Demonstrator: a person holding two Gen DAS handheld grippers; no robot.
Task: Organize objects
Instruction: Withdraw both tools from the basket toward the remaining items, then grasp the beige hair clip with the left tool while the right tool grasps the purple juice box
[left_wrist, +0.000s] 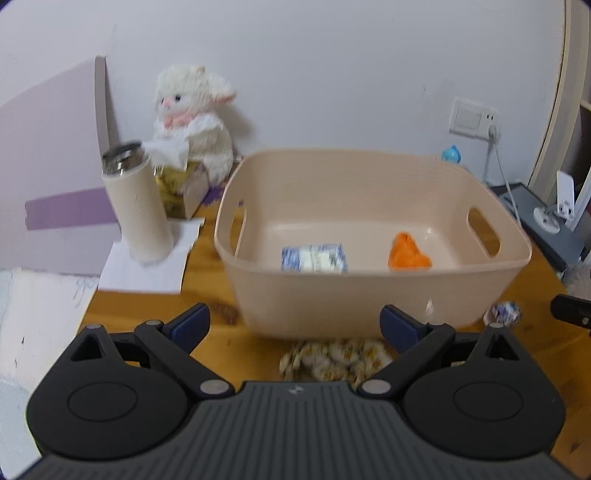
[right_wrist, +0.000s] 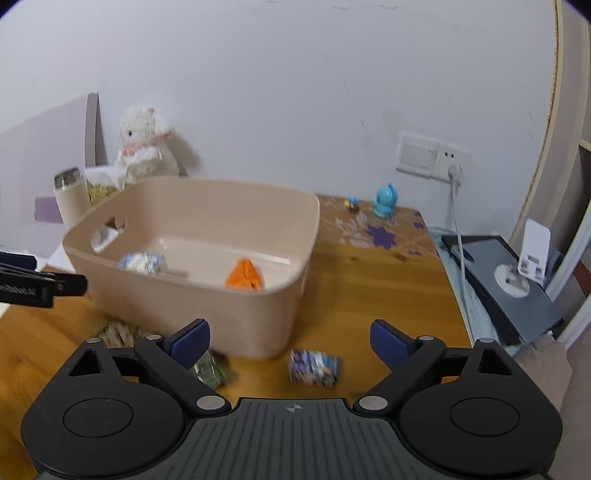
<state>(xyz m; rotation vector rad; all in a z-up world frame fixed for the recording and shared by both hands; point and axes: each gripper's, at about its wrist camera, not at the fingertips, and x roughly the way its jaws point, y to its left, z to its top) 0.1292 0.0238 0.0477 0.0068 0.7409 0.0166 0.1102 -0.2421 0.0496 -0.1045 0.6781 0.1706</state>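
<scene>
A beige plastic bin (left_wrist: 369, 295) (right_wrist: 243, 317) stands on the wooden table. Inside lie a blue-white packet (left_wrist: 314, 258) (right_wrist: 142, 263) and an orange item (left_wrist: 408, 253) (right_wrist: 244, 277). My left gripper (left_wrist: 295, 325) is open and empty, just in front of the bin, above a yellow-white patterned packet (left_wrist: 332, 360) on the table. My right gripper (right_wrist: 290, 338) is open and empty, near the bin's right front corner. A blue-purple packet (right_wrist: 314, 367) lies between its fingers' span and a green packet (right_wrist: 208, 371) by its left finger. The left gripper's tip (right_wrist: 44, 286) shows at the left edge.
A beige thermos (left_wrist: 136, 206), tissue box (left_wrist: 181, 192) and white plush toy (left_wrist: 192, 118) stand back left. A small blue figure (right_wrist: 384, 199) stands back right. A crumpled blue-white packet (left_wrist: 504, 312) lies right of the bin. A dark tray (right_wrist: 506, 280) and wall cable (right_wrist: 458, 229) are at right.
</scene>
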